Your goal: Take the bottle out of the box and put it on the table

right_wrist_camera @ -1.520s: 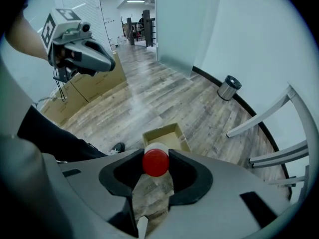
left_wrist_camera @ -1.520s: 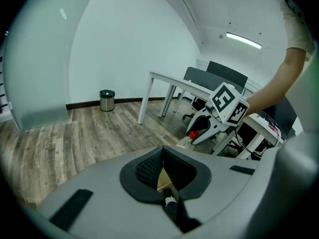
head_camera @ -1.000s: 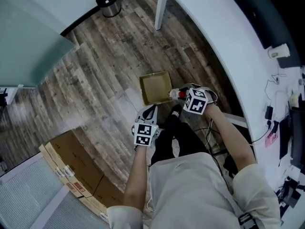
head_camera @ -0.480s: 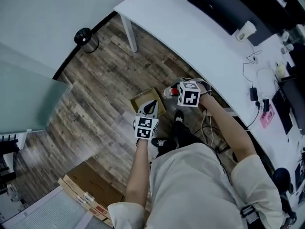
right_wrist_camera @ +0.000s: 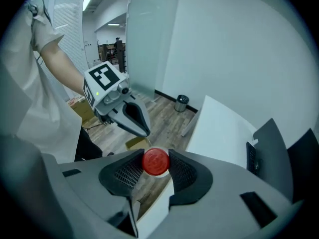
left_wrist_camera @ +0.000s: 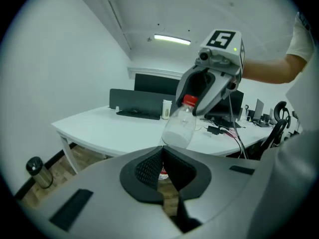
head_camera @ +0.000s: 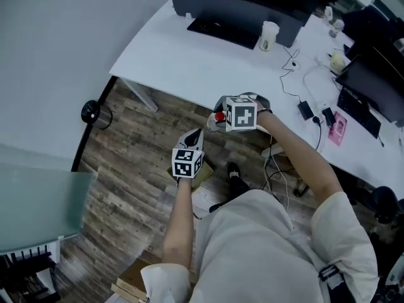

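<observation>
A clear bottle (left_wrist_camera: pixel 179 127) with a red cap (right_wrist_camera: pixel 156 162) hangs in the air, my right gripper (right_wrist_camera: pixel 156 169) shut on its neck just under the cap. In the head view the right gripper (head_camera: pixel 219 119) holds it at the near edge of the white table (head_camera: pixel 183 65). My left gripper (head_camera: pixel 196 136) is lower and to the left, shut and holding nothing. From the left gripper view the bottle floats just beyond the closed left gripper (left_wrist_camera: pixel 162 156). The open cardboard box (right_wrist_camera: pixel 136 143) stays on the wooden floor below.
The table carries a monitor and keyboard (head_camera: pixel 218 25), a white cup (head_camera: pixel 268 35) and cables (head_camera: pixel 309 84) toward the right. A metal bin (head_camera: pixel 95 113) stands on the floor by the wall. Flat cardboard boxes (head_camera: pixel 136 284) lie behind the person.
Both grippers have risen from floor level. The bottle has come up away from the box to the table's edge. The head view has swung up onto the table.
</observation>
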Demonstrator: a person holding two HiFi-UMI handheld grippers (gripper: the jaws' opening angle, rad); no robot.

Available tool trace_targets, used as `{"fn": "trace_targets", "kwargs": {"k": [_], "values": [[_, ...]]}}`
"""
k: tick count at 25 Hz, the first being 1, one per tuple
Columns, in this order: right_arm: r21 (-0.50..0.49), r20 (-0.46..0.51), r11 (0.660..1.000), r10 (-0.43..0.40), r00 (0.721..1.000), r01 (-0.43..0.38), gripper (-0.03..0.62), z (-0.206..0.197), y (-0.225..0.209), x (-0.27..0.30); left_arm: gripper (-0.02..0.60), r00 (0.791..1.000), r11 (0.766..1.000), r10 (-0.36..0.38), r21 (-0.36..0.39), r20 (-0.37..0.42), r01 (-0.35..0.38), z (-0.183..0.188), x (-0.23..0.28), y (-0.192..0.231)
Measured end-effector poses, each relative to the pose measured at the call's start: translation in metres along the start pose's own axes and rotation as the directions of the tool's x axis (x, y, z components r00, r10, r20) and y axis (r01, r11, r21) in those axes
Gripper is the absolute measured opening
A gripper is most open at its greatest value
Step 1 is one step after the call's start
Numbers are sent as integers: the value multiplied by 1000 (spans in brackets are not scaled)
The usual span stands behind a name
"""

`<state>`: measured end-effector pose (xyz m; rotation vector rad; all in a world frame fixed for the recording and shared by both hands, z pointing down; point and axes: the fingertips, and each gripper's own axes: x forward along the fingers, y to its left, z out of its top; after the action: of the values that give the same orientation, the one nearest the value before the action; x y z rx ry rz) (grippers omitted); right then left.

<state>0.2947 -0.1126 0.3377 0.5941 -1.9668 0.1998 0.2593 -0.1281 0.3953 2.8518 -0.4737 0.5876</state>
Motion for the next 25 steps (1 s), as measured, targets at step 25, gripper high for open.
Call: {"fn": "trace_targets", "kwargs": {"k": [25], "values": [[349,-11,934,-77,997,76,183,-191,-135,-60,15,986,982,-137,117,-99,148,64,183,-57]]}}
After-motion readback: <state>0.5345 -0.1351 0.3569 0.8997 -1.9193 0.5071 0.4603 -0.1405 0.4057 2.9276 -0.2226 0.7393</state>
